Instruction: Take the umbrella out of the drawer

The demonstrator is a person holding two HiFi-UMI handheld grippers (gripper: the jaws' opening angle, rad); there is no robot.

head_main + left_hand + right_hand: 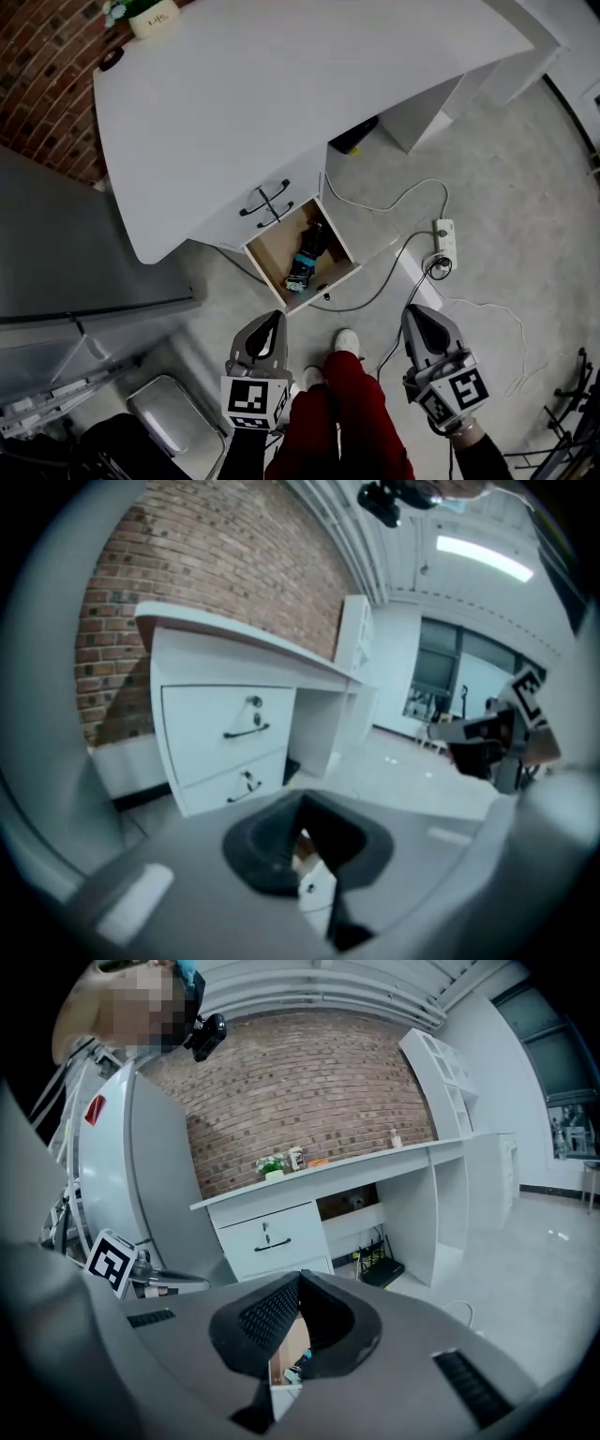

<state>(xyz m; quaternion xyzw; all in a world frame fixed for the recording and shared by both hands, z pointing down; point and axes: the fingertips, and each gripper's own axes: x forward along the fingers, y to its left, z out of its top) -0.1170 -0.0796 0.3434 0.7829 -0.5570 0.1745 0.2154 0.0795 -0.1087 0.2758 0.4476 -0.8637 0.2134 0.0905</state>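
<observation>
The white desk's lowest drawer [273,251] stands pulled out, and a folded black and teal umbrella [307,255] lies inside it. Both grippers hang above the floor in front of the drawer, on the near side, touching nothing. My left gripper [273,324] is shut and empty, with its tips toward the drawer's front. My right gripper [418,319] sits further right, also shut and empty. In the left gripper view the shut gripper [302,804] faces the desk's closed drawers [229,726]. In the right gripper view a bit of the umbrella [302,1365] shows below the shut gripper [300,1279].
A grey fridge [56,244] stands left of the desk. A power strip [444,236] and loose cables [394,202] lie on the floor to the right. The person's red trousers [352,412] and white shoes are between the grippers. A grey bin [173,412] sits at lower left.
</observation>
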